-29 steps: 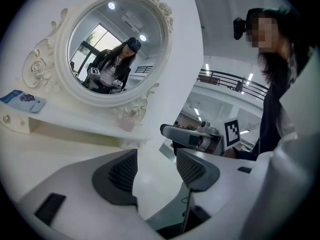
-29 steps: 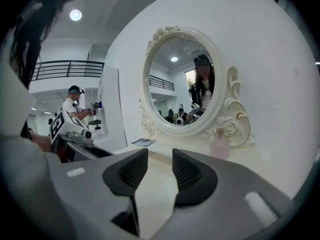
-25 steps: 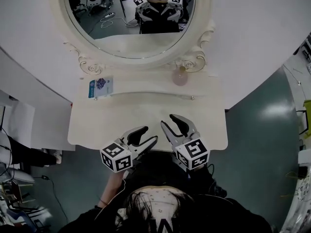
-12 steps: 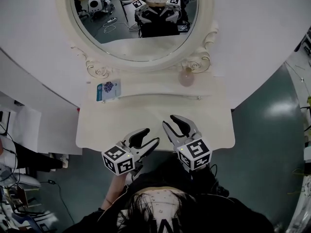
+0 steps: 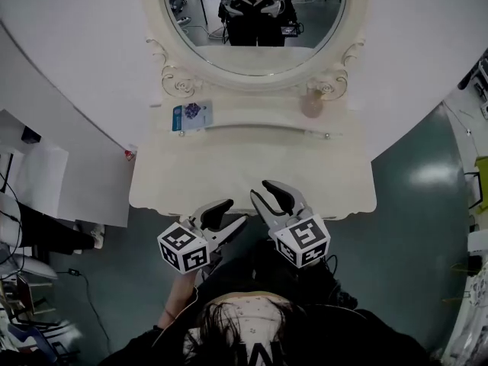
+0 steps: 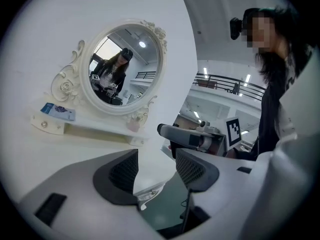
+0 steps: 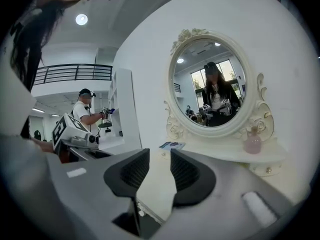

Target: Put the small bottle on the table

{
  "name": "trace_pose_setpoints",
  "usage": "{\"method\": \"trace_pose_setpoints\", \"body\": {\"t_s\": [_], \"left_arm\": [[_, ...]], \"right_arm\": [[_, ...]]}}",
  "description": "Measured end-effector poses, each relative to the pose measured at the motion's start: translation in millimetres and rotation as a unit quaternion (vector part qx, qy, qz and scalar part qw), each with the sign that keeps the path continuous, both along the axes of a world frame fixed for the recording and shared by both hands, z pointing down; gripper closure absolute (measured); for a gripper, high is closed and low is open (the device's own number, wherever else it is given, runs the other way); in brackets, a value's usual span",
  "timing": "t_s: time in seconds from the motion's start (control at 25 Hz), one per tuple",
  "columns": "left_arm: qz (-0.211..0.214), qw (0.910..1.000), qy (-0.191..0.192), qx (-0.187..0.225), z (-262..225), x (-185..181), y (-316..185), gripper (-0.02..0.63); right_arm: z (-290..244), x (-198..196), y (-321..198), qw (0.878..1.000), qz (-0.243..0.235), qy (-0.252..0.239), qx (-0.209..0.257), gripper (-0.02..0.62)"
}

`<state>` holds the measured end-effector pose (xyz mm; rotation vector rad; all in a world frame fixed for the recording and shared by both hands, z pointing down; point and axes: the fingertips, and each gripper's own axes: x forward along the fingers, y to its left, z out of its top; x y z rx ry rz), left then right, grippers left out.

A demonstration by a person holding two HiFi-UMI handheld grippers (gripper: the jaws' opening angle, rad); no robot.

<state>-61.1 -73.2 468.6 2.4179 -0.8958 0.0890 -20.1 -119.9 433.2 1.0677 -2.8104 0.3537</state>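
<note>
The small pink bottle (image 5: pixel 311 105), w/ round body & narrow neck, stood upright on the raised shelf (image 5: pixel 252 122) at the back of the cream-white bench (image 5: pixel 229 170). It was at the shelf's right end, just beside the scrolled foot of the oval white-framed mirror (image 5: pixel 252 21). At the shelf's left end lay a flat blue-and-white packet (image 5: pixel 192 116), well apart from the bottle.

Both tongs hung side by side at the bench's near edge, well apart from the bottle & pointing toward the mirror. On the left tongs (image 5: pixel 235 211) the pads stood apart w/ nothing btw them; only the bench edge & floor showed through the gap. On the right tongs (image 5: pixel 263 191) the pads were apart too. They had just been closing somewhat, w/ nothing btw them & the bench top showing through. The mirror reflected the person & both marker cubes.
</note>
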Motion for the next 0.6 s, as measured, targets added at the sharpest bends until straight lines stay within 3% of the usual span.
{"method": "trace_pose_setpoints", "body": {"t_s": [0.28, 0.6], "left_arm": [[0.015, 0.9998, 0.009, -0.013, 12, -37, 65, 0.370], [0.018, 0.9992, 0.031, -0.014, 16, -47, 107, 0.371]], "right_arm": [[5, -35, 64, 1.000, 0.021, -0.001, -0.007, 0.477], [7, -45, 113, 0.999, 0.027, 0.026, -0.009, 0.566]]}}
